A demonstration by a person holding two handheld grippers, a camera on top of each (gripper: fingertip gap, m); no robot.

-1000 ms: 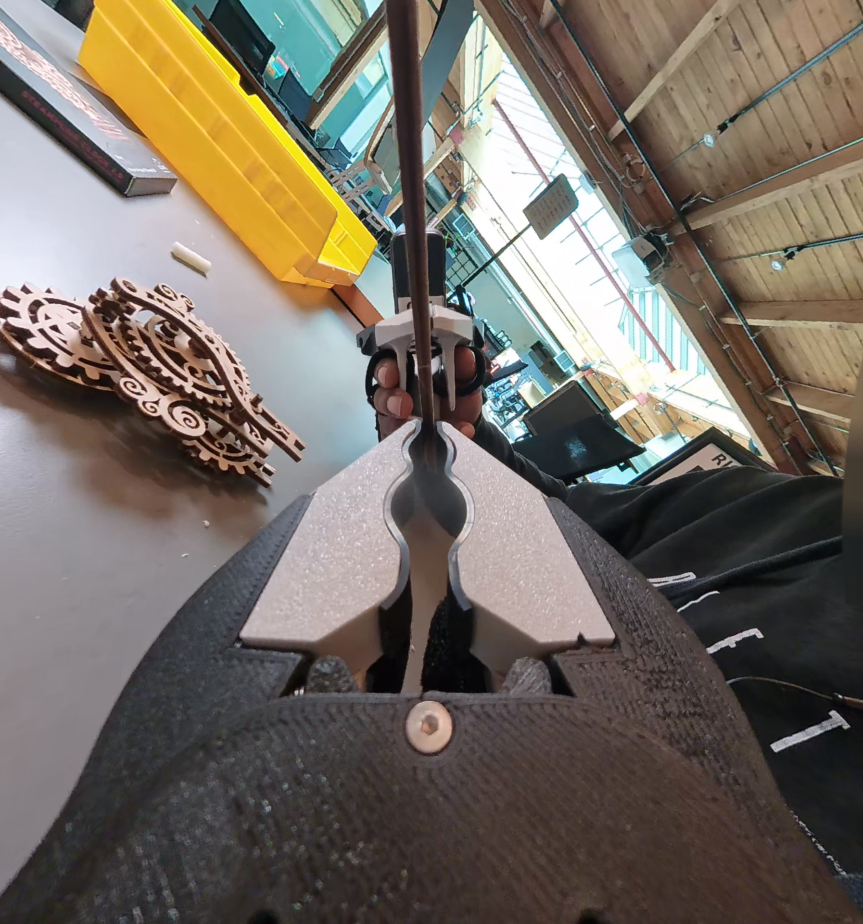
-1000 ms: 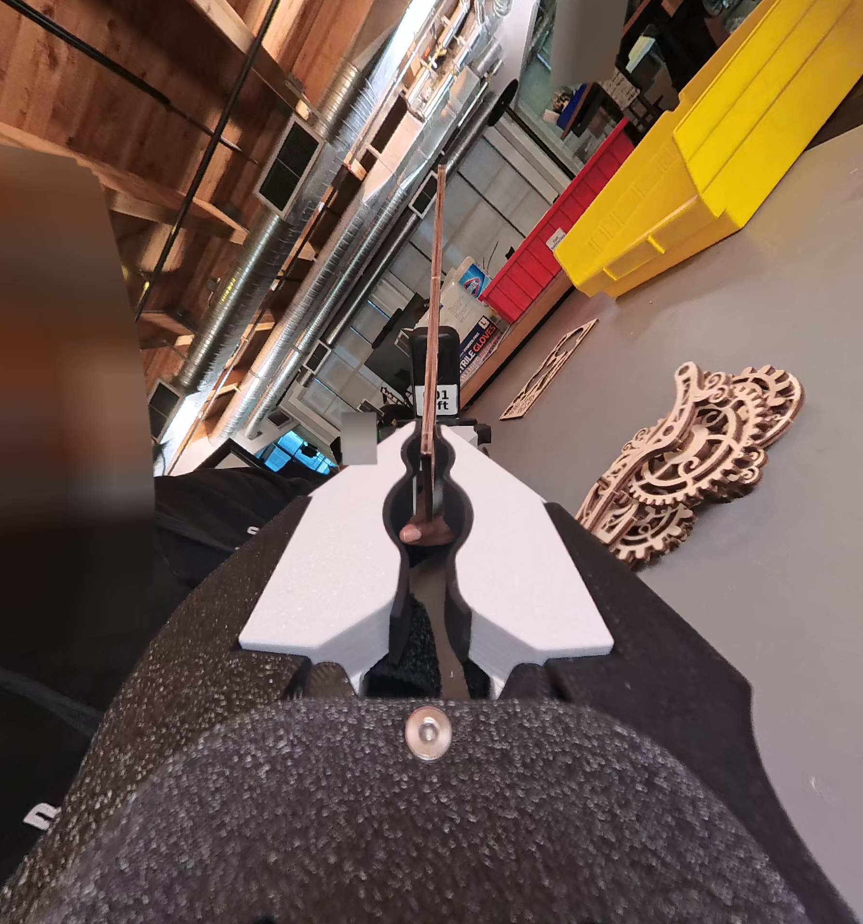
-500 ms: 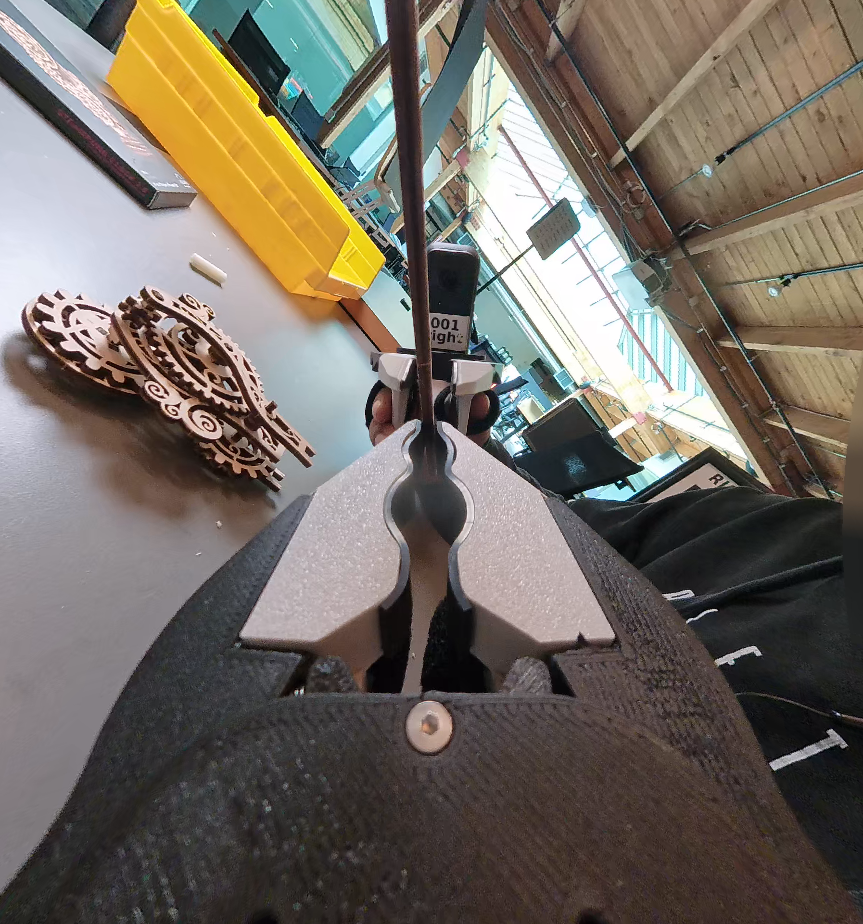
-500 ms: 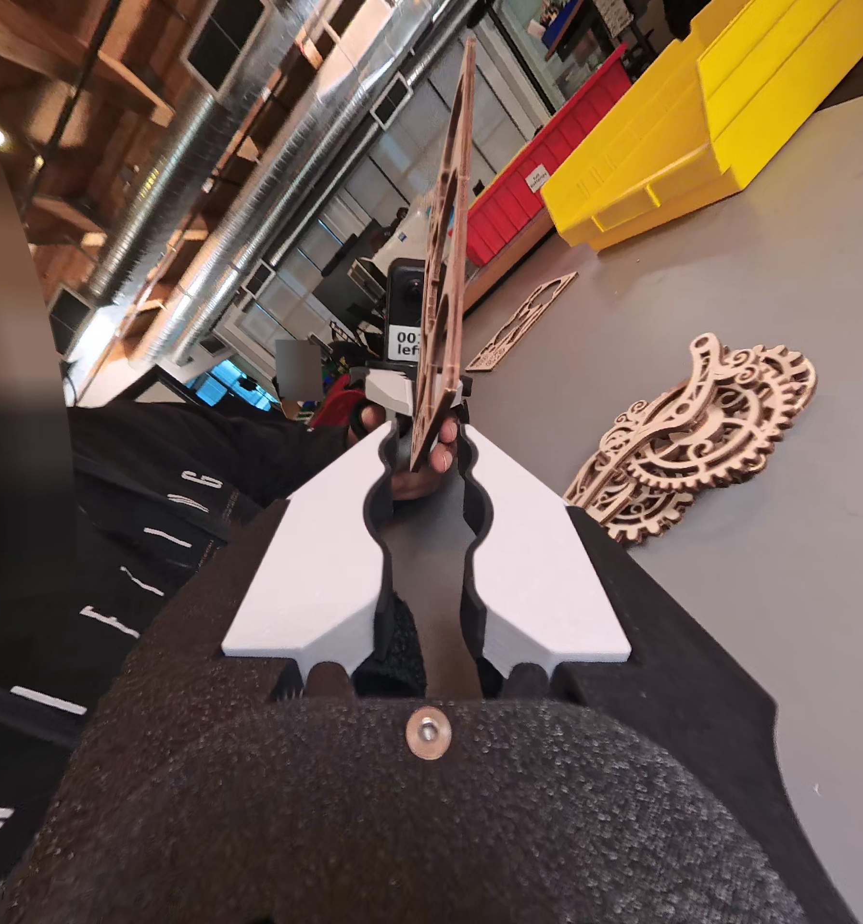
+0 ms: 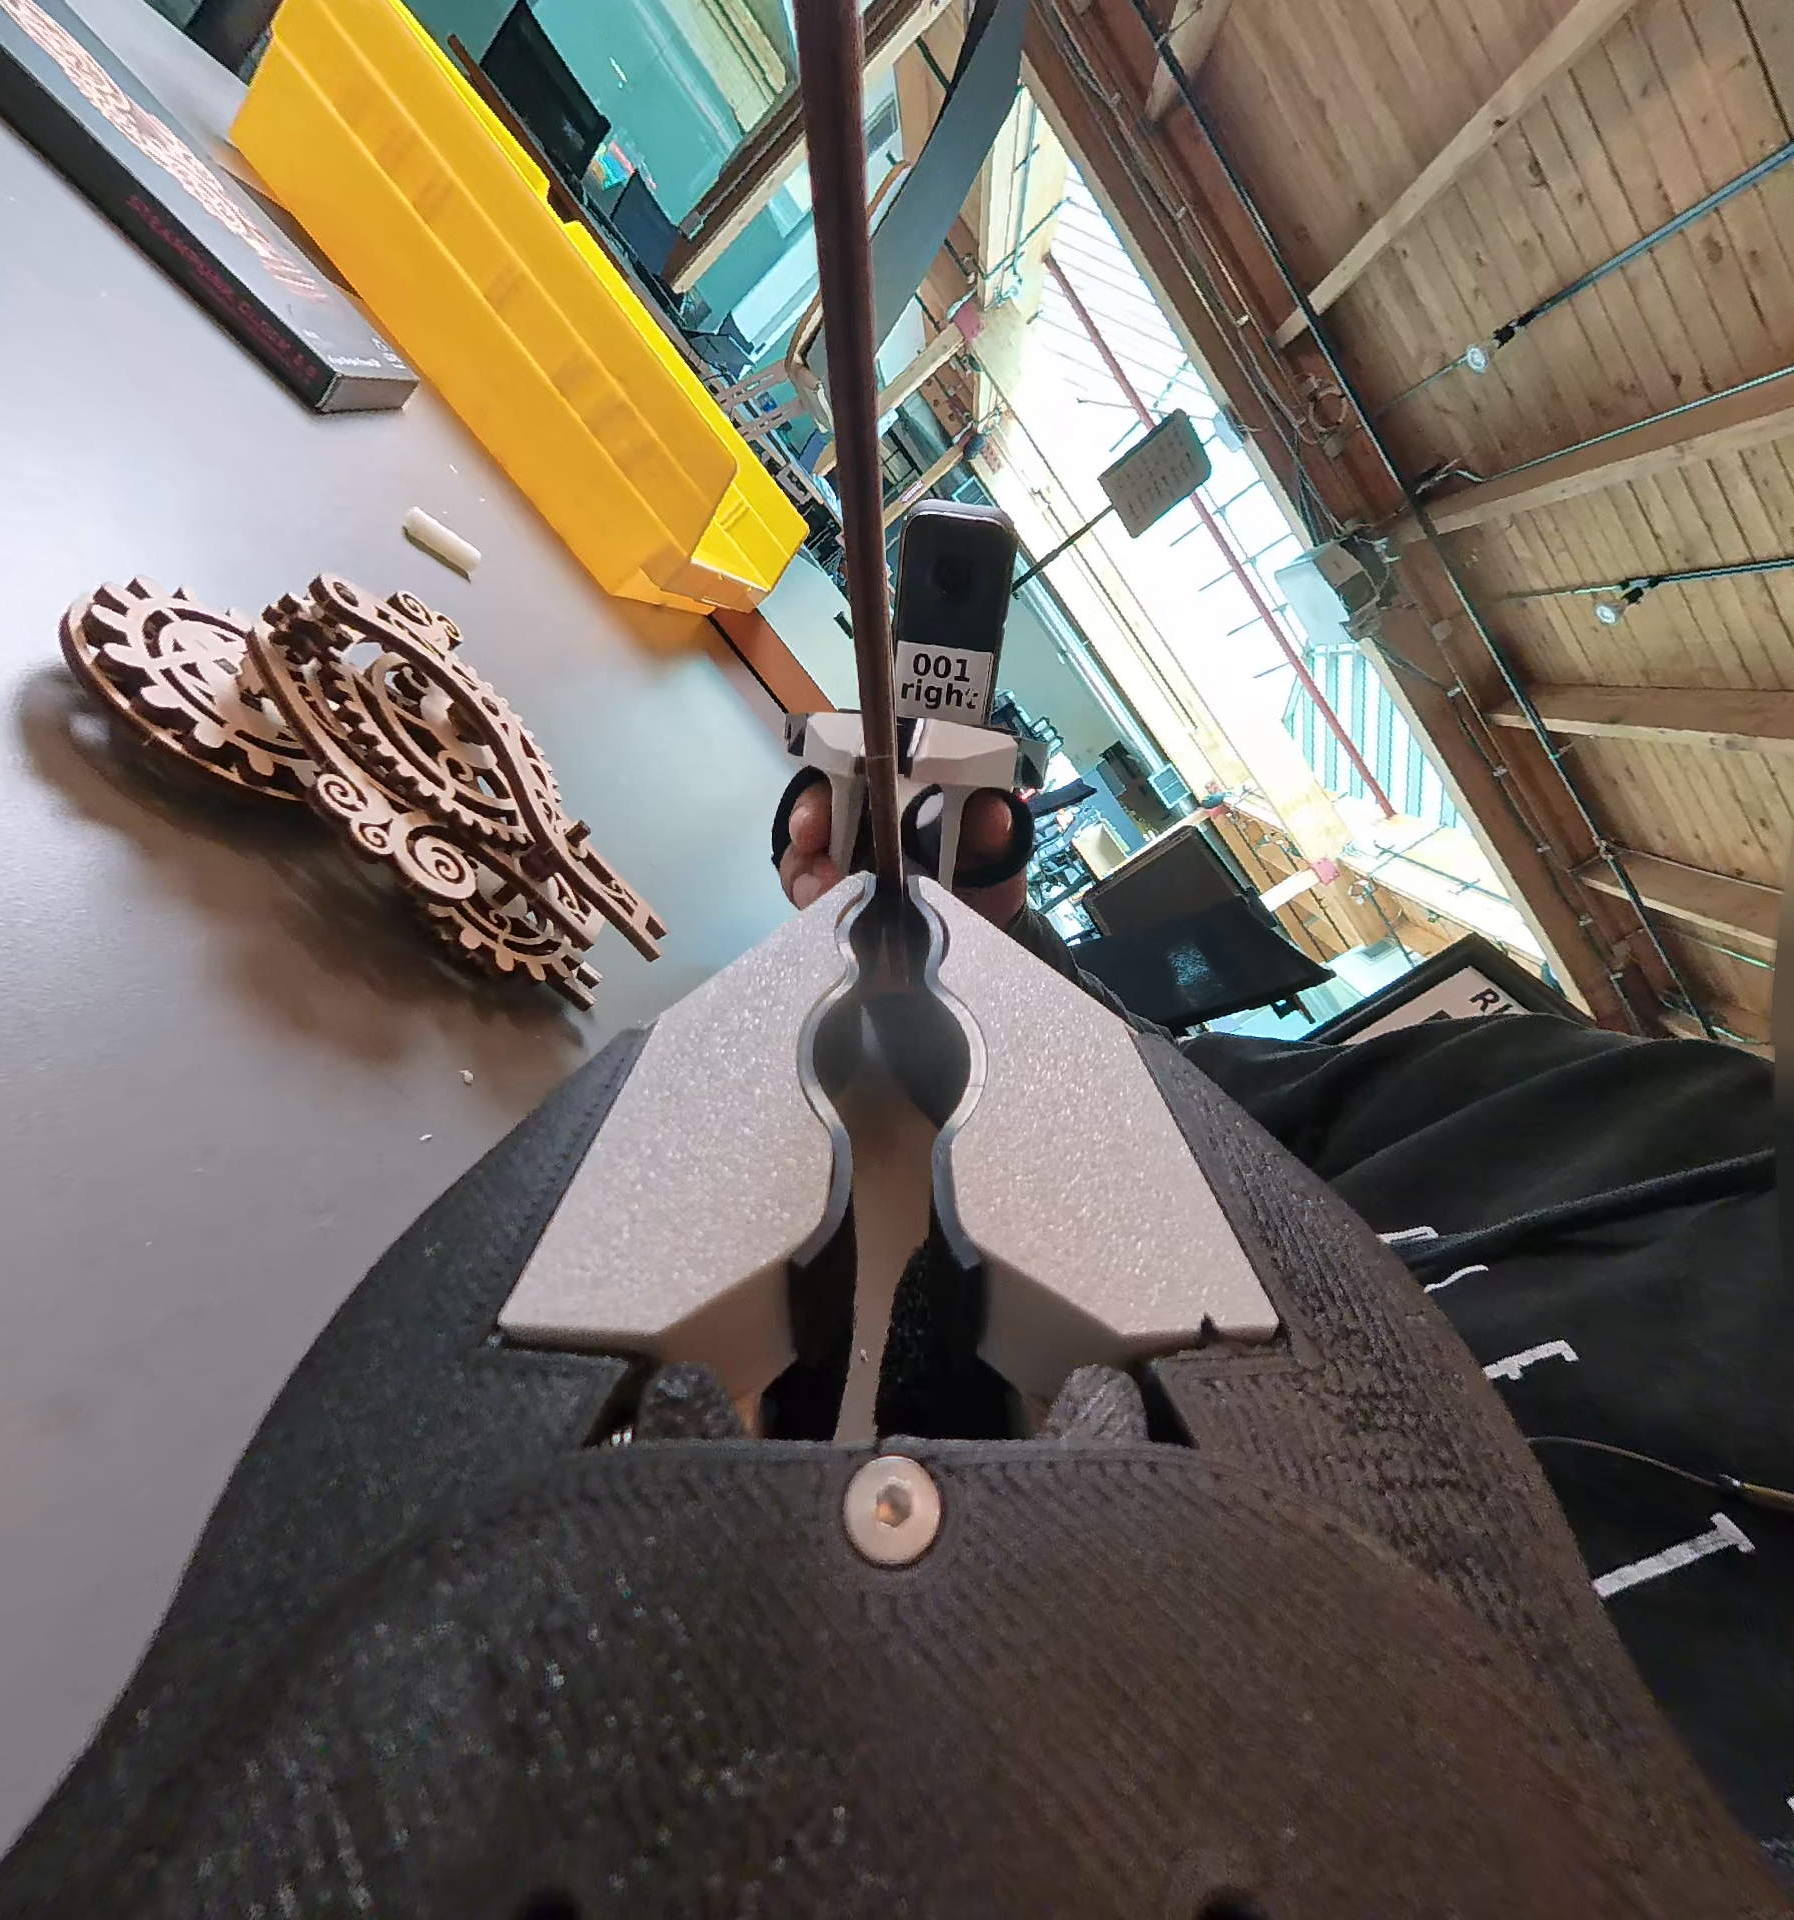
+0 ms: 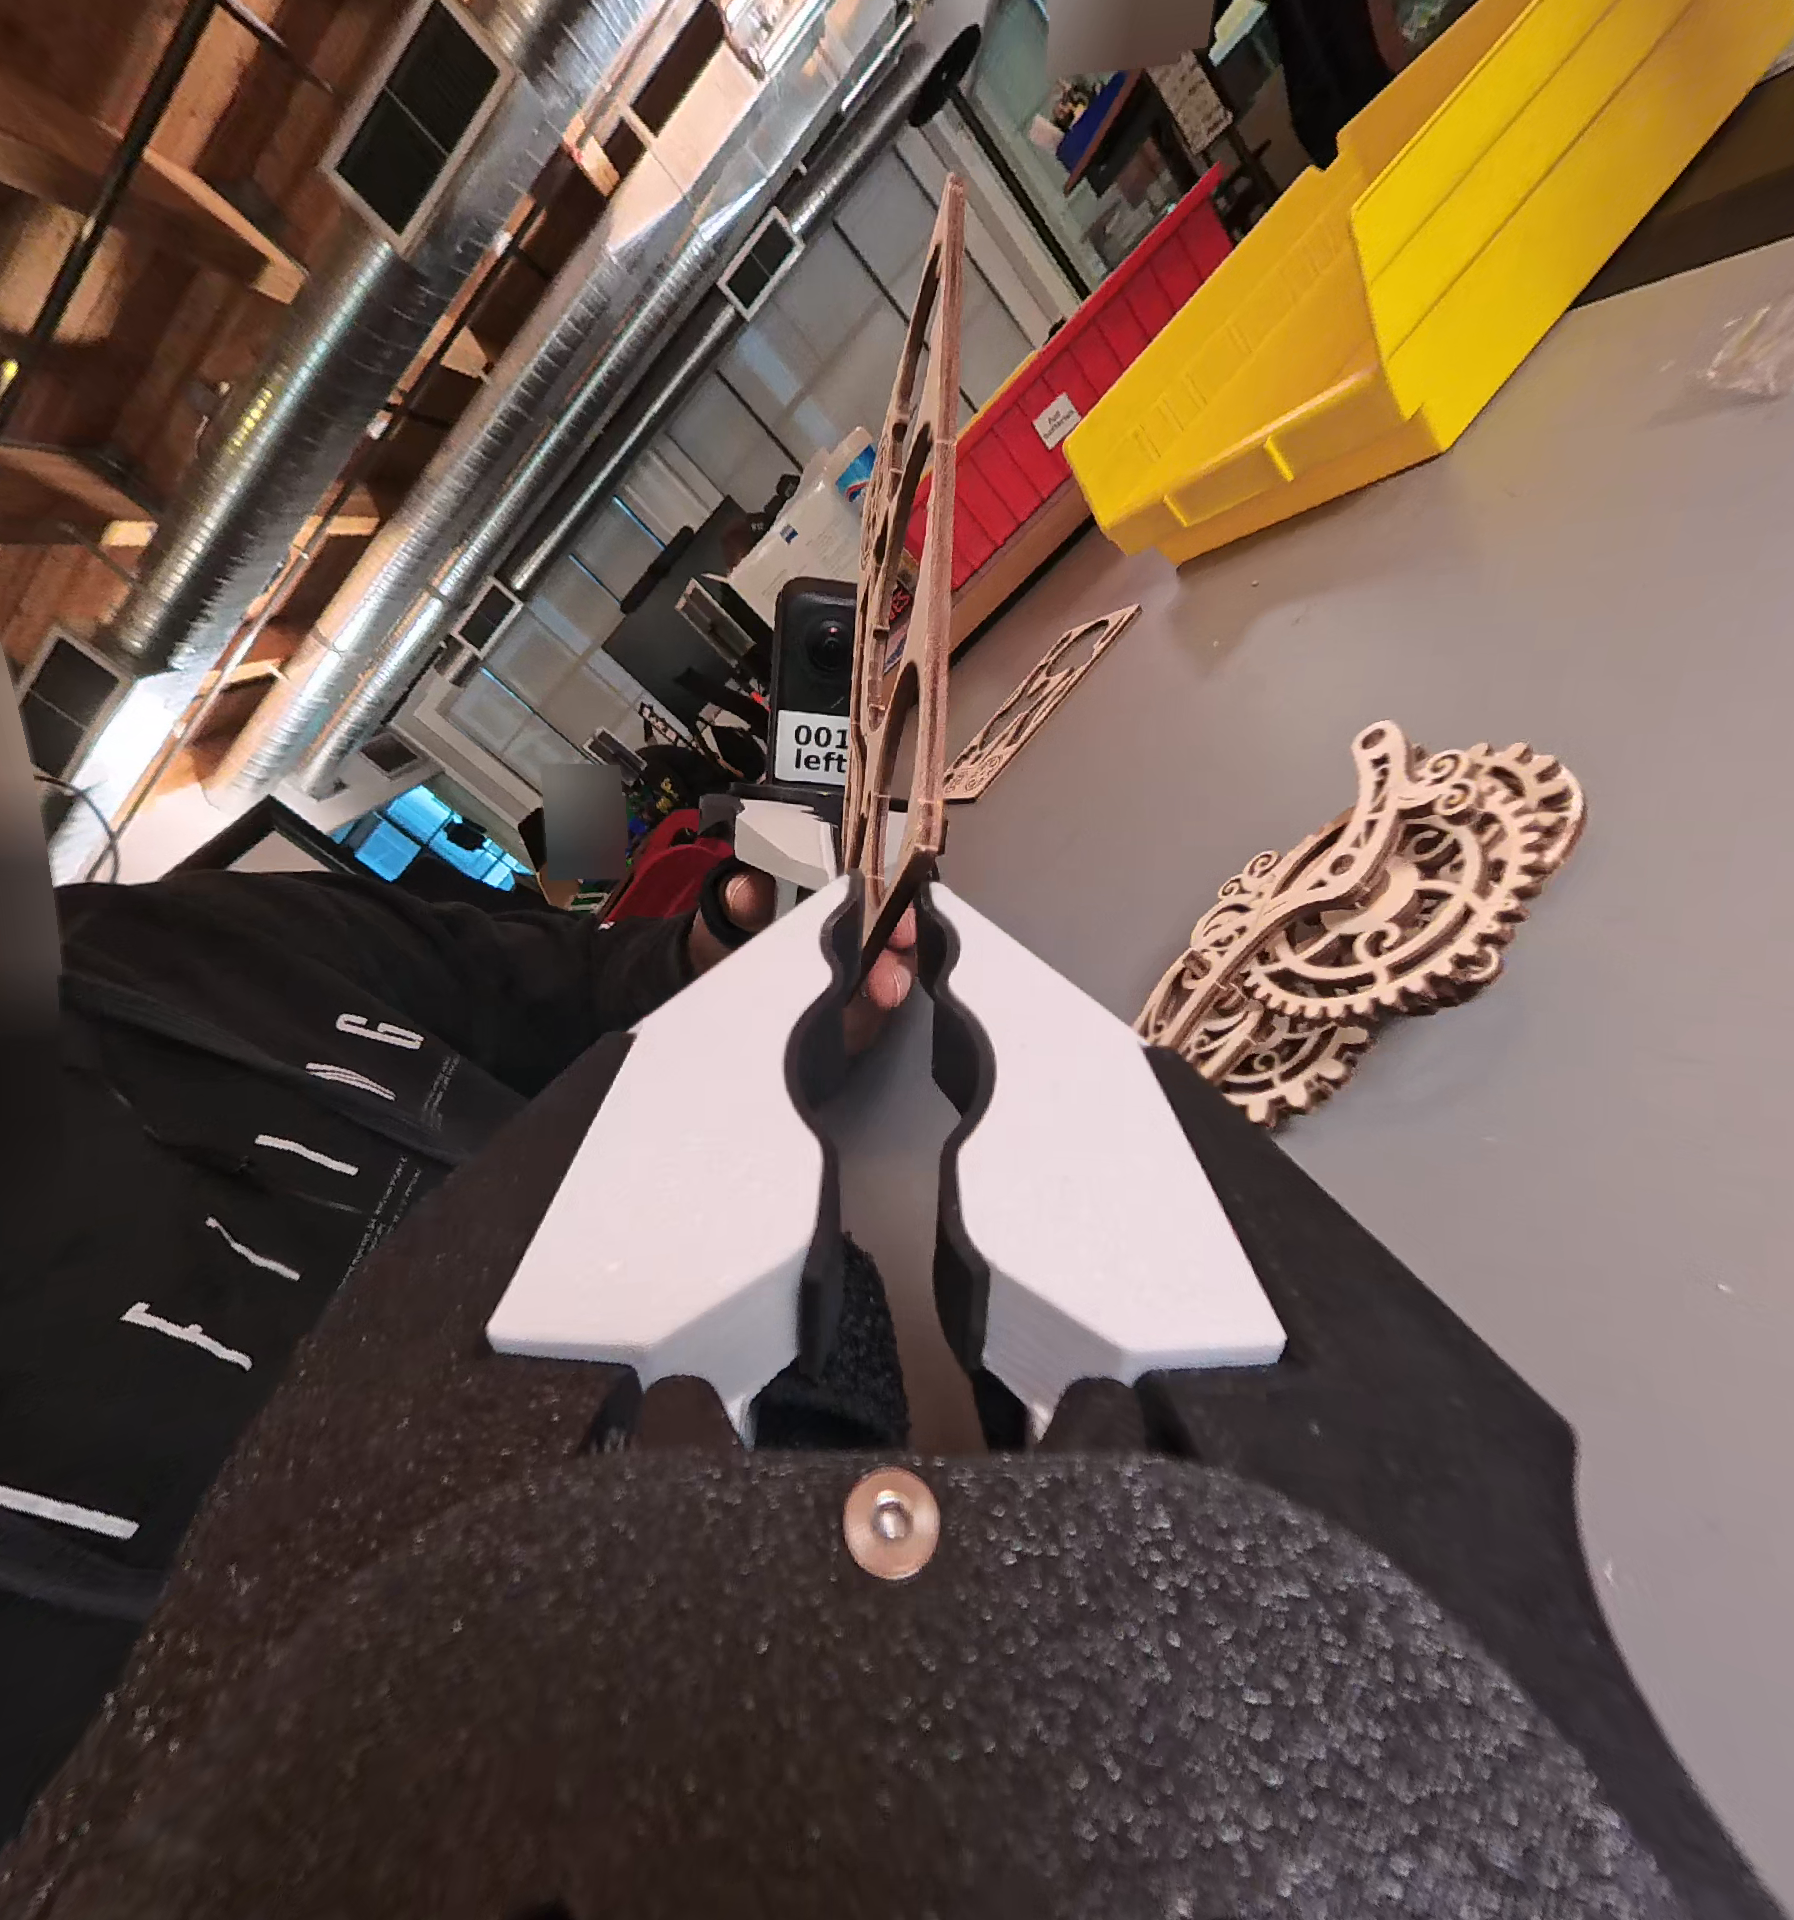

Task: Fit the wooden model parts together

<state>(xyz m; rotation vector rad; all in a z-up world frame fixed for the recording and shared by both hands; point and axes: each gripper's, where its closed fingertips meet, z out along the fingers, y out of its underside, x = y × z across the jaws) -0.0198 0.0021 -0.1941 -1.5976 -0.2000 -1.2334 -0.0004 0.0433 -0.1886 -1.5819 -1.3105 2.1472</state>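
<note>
Inspector: Plainly, the left tongs (image 5: 888, 894) are clamped on the thin wooden sheet (image 5: 851, 416), which stands on edge toward twelve o'clock so that the other side can reach it.

Clerk: And the right tongs (image 6: 888, 904)?

Inspector: Narrow; the sheet's corner sits between them, but pressing contact I cannot tell. The finished gear model (image 6: 1392, 914) lies on the worktop (image 6: 1495, 1351) at three o'clock.

Clerk: Containers?

Inspector: Yellow bins (image 6: 1392, 312) and a red bin (image 6: 1069, 416) at one o'clock; contents not visible.
</note>
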